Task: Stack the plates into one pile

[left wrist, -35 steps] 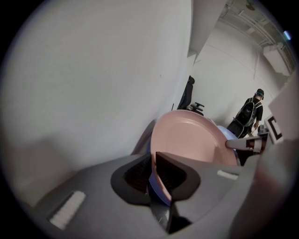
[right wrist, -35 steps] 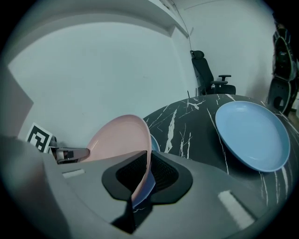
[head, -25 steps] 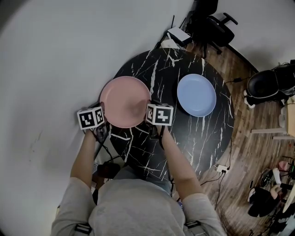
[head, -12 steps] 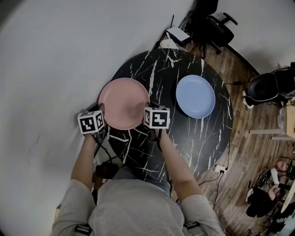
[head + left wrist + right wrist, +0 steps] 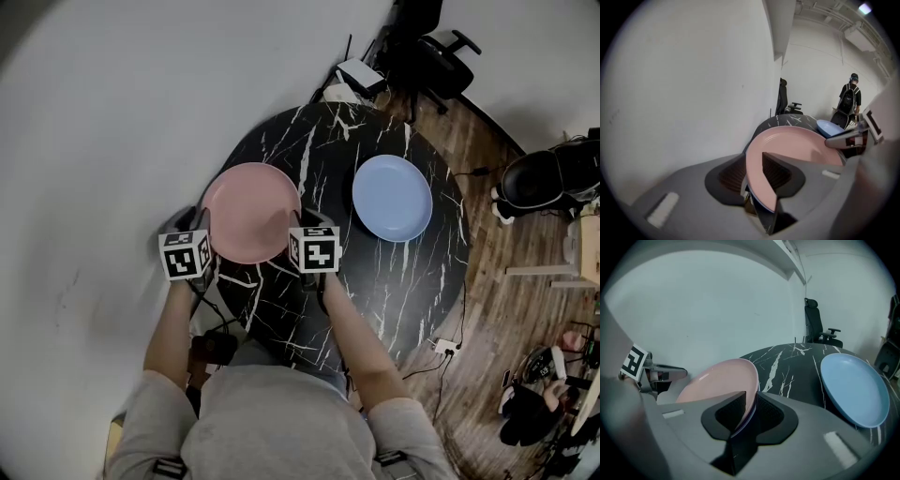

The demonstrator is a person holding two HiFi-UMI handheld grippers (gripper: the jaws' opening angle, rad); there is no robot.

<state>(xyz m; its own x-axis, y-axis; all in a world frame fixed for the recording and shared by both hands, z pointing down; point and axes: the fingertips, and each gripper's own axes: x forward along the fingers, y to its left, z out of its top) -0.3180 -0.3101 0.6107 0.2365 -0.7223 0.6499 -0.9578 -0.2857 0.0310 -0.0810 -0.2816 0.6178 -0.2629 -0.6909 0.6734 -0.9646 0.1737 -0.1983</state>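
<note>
Two plates in sight: one pink, one blue. Pink plate (image 5: 251, 211) sits over left half of round black marbled counter (image 5: 375, 281), between my two tongs. Right tongs (image 5: 749, 411) clamped on its right rim. Left tongs (image 5: 754, 164) have just been opening and now stand wide; plate's left rim sits in gap, pads off it. Blue plate (image 5: 392, 197) lies flat to right, well apart from pink. One office chair (image 5: 441, 52) stands beyond counter's far edge. One person (image 5: 848, 101) stands far back in left gripper view.
</note>
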